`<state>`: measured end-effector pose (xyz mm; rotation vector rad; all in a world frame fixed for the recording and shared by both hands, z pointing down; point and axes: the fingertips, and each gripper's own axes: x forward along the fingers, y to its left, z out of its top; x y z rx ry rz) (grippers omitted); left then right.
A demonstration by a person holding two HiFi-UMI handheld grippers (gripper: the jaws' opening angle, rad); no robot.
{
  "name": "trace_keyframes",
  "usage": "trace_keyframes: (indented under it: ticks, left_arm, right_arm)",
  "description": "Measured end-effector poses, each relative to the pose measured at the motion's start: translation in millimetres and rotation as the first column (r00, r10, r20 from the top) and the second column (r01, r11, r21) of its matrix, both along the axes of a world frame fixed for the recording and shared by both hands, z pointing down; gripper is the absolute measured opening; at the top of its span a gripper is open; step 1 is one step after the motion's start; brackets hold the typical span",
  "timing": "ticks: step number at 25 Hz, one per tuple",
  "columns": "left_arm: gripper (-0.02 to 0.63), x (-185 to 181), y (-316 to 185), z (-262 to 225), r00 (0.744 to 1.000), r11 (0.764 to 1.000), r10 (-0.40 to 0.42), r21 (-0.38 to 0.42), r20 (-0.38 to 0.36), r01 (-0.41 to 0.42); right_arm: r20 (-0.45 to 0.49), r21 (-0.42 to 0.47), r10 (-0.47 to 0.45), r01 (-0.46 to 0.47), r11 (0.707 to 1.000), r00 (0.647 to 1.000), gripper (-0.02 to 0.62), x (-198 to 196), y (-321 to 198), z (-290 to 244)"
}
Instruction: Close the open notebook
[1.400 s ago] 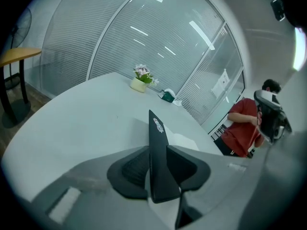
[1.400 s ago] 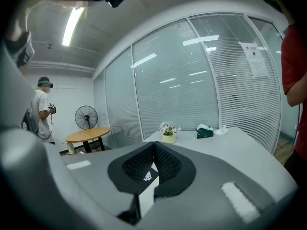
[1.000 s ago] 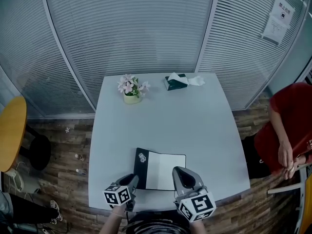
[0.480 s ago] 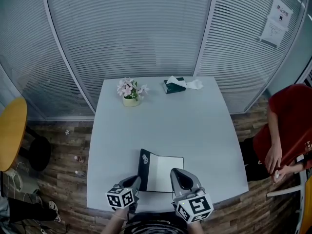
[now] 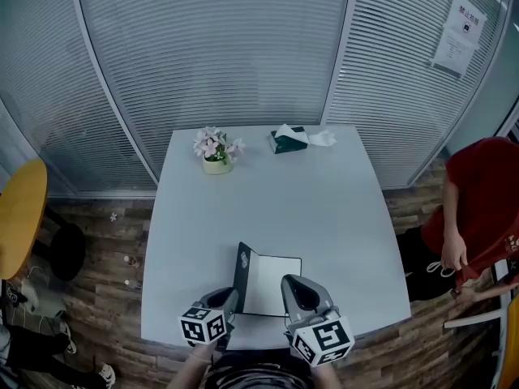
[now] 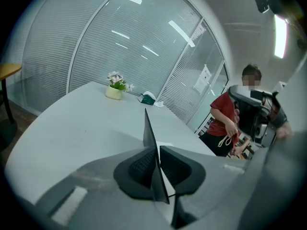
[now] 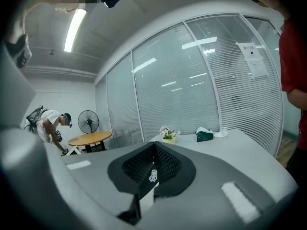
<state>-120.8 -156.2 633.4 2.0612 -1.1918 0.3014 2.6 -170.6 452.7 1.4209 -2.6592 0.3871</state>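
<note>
**Left gripper clamps the raised cover of the notebook at the near table edge**

The notebook lies at the near edge of the pale table. Its white right-hand page lies flat, and its dark cover stands nearly upright on the left. The left gripper is clamped on the near edge of that cover. Its jaws have just been closing, and the left gripper view shows the thin board pinched between the two pads. The right gripper sits just to the right, over the near right part of the open page. Its jaws meet at the tips with nothing pinched between them. Whether it touches the page cannot be told. Through the gap behind the tips, its own view shows the raised cover with a small sticker on it. At the far side of the table a flower pot stands on the left and a tissue box to its right, both well apart from the notebook. A person in a red top is beyond the table's right edge.
</note>
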Motion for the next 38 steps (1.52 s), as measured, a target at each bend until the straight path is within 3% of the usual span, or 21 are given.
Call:
trace_keyframes:
  ticks: [4, 11, 24, 38]
  left_arm:
    - [0.032, 17.8, 2.0, -5.5, 1.0, 1.0, 0.014, 0.013, -0.001, -0.014]
    - [0.032, 47.1, 6.0, -12.1, 0.996, 0.999, 0.018, 0.033, 0.092, -0.021]
    - [0.035, 91.0, 6.6, -10.7, 0.988, 0.997, -0.01, 0.079, 0.156, -0.003]
    - [0.051, 151.4, 10.9, 18.0, 0.973, 0.996, 0.077, 0.025, 0.218, -0.085]
  right_arm:
    - [0.002, 0.0, -0.022, 0.022, 1.0, 1.0, 0.003, 4.5, 1.9, 1.2]
    - [-0.001, -0.007, -0.053, 0.053, 0.999, 0.999, 0.003, 11.3, -0.2, 5.8]
    - [-0.015, -0.002, -0.127, 0.127, 0.992, 0.992, 0.003, 24.9, -1.2, 9.6]
    - [-0.009, -0.036, -0.109, 0.108, 0.993, 0.994, 0.003, 53.8, 5.5, 23.5]
